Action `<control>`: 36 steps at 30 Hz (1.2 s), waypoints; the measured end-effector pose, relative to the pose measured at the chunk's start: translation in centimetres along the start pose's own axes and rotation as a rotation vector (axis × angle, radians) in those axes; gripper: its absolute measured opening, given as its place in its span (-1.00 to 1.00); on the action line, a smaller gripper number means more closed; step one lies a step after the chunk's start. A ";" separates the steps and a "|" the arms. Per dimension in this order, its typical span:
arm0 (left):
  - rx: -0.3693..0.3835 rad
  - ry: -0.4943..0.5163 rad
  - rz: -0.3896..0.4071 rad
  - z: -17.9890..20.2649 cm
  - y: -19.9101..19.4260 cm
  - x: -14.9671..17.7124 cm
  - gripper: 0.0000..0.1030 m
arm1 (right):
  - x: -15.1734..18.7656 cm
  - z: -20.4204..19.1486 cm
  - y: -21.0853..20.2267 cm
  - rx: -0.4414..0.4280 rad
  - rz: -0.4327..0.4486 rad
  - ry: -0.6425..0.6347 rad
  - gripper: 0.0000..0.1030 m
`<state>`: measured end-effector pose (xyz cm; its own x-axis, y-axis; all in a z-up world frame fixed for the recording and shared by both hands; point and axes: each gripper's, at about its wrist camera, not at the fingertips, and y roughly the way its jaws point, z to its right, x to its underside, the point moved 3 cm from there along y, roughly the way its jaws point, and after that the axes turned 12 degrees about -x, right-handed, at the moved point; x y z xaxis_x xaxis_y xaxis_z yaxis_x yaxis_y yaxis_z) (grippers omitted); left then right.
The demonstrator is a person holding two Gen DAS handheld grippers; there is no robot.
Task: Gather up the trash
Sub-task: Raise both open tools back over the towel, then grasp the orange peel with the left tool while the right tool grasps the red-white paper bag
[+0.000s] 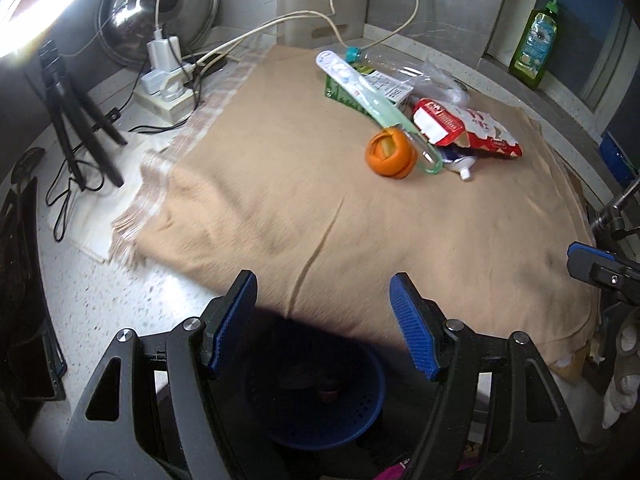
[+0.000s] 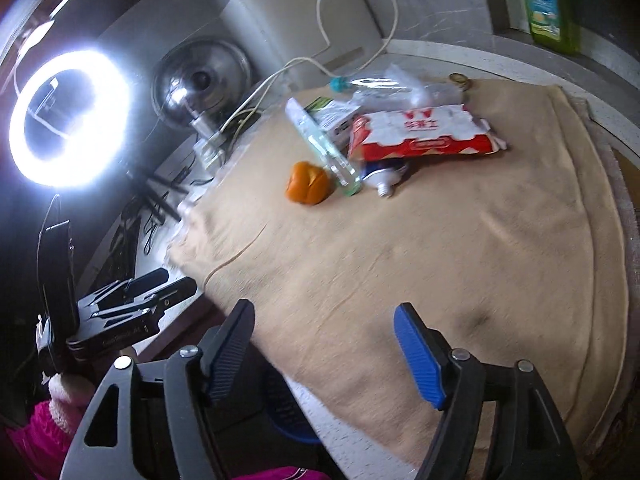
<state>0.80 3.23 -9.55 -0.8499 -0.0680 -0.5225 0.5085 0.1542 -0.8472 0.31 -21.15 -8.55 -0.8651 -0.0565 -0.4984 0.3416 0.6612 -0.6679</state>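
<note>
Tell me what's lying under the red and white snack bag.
A squeezed white toothpaste tube pokes out from under the red and white snack bag, threaded nozzle showing. The rest of the tube is covered.

Ring light [image 2: 70, 118] blazes at nine o'clock in the right wrist view, blowing out to pure white; in the left wrist view it flares as a streak at eleven o'clock. The tan cloth [image 1: 320, 200] is evenly lit, a little smeared with motion blur toward six o'clock. A dark shadow pools over the blue basket [image 1: 316, 392] at six o'clock. Fisheye bending curves the desk [image 1: 120, 308] edge, and the corners fall to black.
</note>
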 end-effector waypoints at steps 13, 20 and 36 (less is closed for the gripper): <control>0.004 0.073 0.013 4.7 2.9 -4.9 0.38 | -6.4 7.6 0.6 0.033 0.091 0.132 0.52; -0.003 0.081 0.011 6.1 4.8 -7.6 0.37 | -8.9 12.1 2.9 -0.048 0.120 0.312 0.46; 0.061 -0.011 -0.093 6.7 9.4 -10.7 0.37 | -11.8 15.9 7.4 -0.196 0.184 0.563 0.26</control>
<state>15.57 -1.16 -12.61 -0.8923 -0.0899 -0.4425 0.4356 0.0861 -0.8960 18.85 -27.49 -16.44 -0.8776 0.4390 -0.1926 0.4760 0.7507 -0.4580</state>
